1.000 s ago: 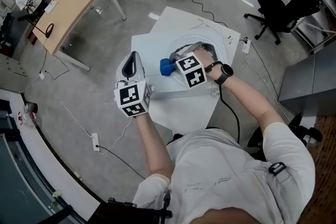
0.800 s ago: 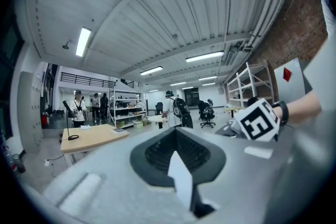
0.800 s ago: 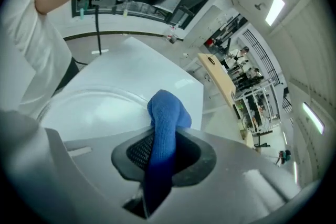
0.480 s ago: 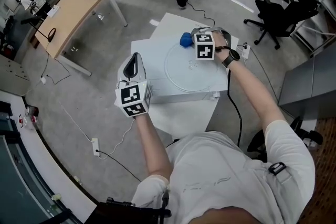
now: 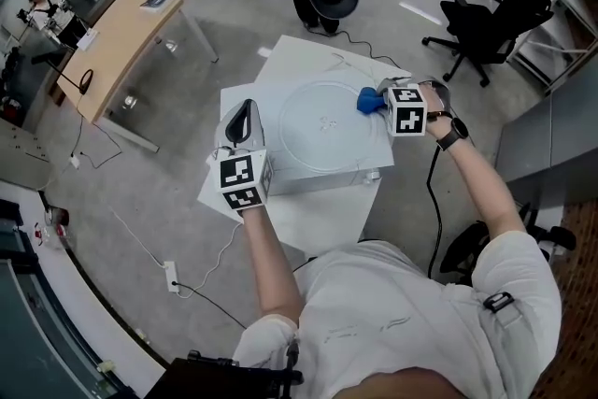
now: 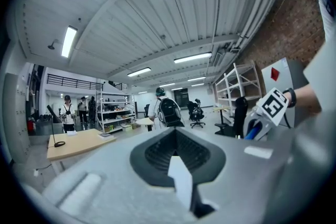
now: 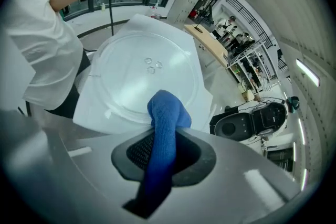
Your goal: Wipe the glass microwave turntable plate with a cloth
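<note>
Right gripper [image 5: 381, 100] clamped on a blue cloth [image 5: 368, 101]; left gripper [image 5: 241, 113] pressed together on nothing, pointing up and away beside the left edge of a white box [image 5: 318, 180]. Flat on that box, the round glass turntable plate [image 5: 301, 112]. Cloth bunched at the plate's right rim.

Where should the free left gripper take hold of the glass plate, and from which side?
The glass plate by its left rim, from the left gripper side. It lies flat, so probably only the thin edge can be pinched, and the cloth in the right gripper sits at the right rim.
</note>
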Demonstrator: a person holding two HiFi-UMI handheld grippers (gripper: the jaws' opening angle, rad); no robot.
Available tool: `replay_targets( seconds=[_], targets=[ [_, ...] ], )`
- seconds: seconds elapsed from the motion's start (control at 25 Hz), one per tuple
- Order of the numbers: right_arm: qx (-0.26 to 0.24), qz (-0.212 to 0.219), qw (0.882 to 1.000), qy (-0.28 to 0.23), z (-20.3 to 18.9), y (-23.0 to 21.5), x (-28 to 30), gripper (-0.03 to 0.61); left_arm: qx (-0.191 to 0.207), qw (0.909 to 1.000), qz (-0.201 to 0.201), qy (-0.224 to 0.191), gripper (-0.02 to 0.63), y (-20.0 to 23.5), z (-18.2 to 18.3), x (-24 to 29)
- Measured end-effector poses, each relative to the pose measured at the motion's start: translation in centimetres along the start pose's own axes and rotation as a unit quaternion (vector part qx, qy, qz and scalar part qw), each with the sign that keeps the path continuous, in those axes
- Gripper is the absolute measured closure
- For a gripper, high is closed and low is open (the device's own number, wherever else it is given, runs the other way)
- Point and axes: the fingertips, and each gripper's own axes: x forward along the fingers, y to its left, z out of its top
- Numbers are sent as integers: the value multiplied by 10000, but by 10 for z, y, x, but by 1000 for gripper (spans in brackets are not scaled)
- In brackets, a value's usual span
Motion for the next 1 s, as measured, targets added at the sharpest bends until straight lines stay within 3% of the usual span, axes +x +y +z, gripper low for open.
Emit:
replay_targets(
  seconds=[0.36,0.64,1.0],
  targets=[
    [-319,667,9959,-518,31,77,-25,517,36,9998,-203,59,614,-22,-2,5],
    [-845,1108,9827,-1219,97,120,-30,517,36,9999,-77,112,614,-19,-7,-3],
    [-1356,1033,9690,-1787,190,103,-9,517,-4,9994,305,132,614,2,-11,-22]
  ],
)
